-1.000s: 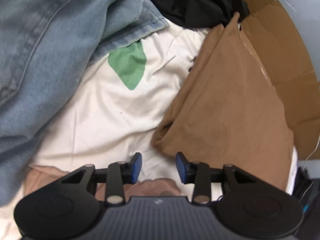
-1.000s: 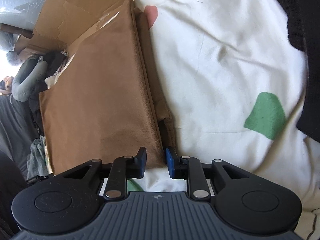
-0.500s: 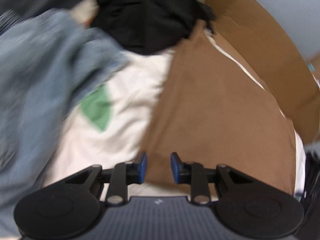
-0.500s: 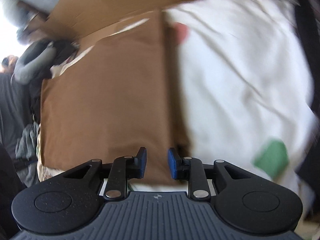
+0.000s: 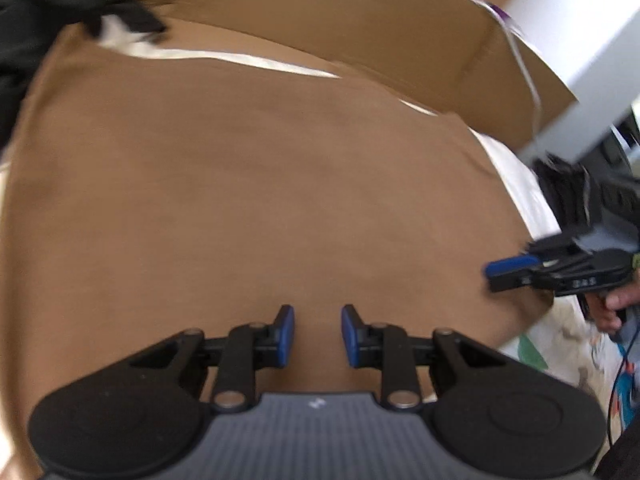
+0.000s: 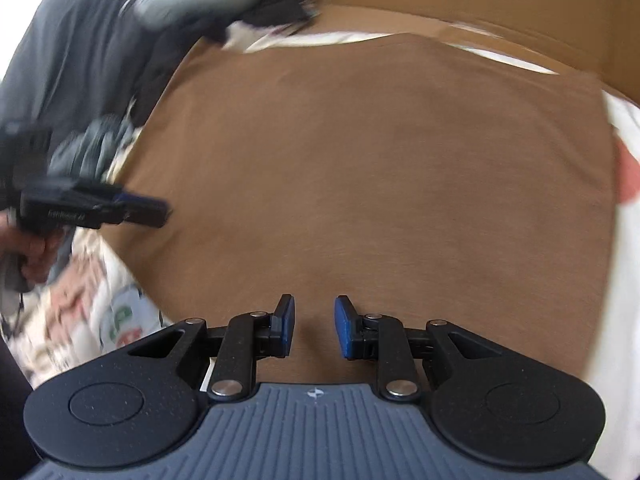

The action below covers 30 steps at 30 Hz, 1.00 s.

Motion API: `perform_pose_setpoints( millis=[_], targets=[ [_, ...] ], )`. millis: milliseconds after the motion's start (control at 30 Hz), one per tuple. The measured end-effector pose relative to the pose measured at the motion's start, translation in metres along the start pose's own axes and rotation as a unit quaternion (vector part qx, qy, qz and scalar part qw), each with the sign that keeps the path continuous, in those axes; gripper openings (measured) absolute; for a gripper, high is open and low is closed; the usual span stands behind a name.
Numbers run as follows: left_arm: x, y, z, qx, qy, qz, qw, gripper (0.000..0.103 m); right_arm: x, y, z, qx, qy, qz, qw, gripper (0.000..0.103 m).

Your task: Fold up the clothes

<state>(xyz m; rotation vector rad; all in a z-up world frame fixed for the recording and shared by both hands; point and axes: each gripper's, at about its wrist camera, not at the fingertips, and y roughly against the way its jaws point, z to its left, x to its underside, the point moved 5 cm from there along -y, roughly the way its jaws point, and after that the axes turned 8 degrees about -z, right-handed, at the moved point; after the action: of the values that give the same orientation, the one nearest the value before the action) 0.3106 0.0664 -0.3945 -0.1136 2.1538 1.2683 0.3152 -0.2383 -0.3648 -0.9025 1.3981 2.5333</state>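
Brown fabric fills both of my wrist views: the folded brown garment (image 5: 260, 200) lies flat and smooth on a white sheet (image 5: 520, 184), with a cardboard box (image 5: 340, 12) along its far edge. My left gripper (image 5: 317, 336) sits low over the near edge of the garment with its blue pads (image 5: 285, 336) parted, a clear gap between them and only cloth showing below; whether the tips touch the fabric I cannot tell. My right gripper (image 6: 314, 326) looks much the same in its own camera: pads (image 6: 345, 326) apart, nothing pinched between them, brown garment (image 6: 380, 168) spread ahead.

Each camera also catches the other tool. In the left wrist view, the right gripper (image 5: 516, 270) reaches in from the right side over the garment's edge, with fingers of the hand (image 5: 616, 308) holding it just visible. In the right wrist view, the left gripper (image 6: 136, 206) comes in from the left at the garment's border, held by the other hand (image 6: 36, 252).

Dark clothes (image 5: 40, 20) are heaped at the far left corner. A patterned print (image 6: 80, 300) on the bedding shows beside the garment's near corner. Both views are motion-blurred.
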Motion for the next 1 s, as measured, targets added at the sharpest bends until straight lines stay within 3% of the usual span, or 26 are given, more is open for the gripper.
perform_pose_setpoints(
  millis=[133,400,533,600,800,1000],
  targets=[
    [0.011,-0.012,-0.011,0.007,-0.009,0.008,0.9999,0.027,0.006,-0.009,0.009,-0.002,0.023,0.008,1.000,0.026],
    [0.028,0.003,-0.016,0.014,0.006,0.023,0.9996,0.027,0.021,-0.008,0.019,-0.008,0.043,0.029,0.999,0.026],
    [0.042,0.015,-0.021,0.026,-0.005,0.054,0.9982,0.027,0.037,0.001,0.015,-0.024,0.003,0.044,0.999,0.026],
    [0.046,0.020,-0.018,0.032,0.014,0.061,0.9975,0.026,0.044,0.008,0.010,-0.027,-0.019,0.047,0.998,0.026],
    [0.030,0.024,-0.016,0.050,0.069,0.034,0.9958,0.026,0.043,0.036,-0.004,-0.036,-0.089,0.018,0.995,0.027],
    [0.019,-0.003,-0.039,0.116,0.075,0.033,0.9899,0.026,0.036,0.036,-0.013,-0.022,-0.089,0.014,0.996,0.026]
  ],
)
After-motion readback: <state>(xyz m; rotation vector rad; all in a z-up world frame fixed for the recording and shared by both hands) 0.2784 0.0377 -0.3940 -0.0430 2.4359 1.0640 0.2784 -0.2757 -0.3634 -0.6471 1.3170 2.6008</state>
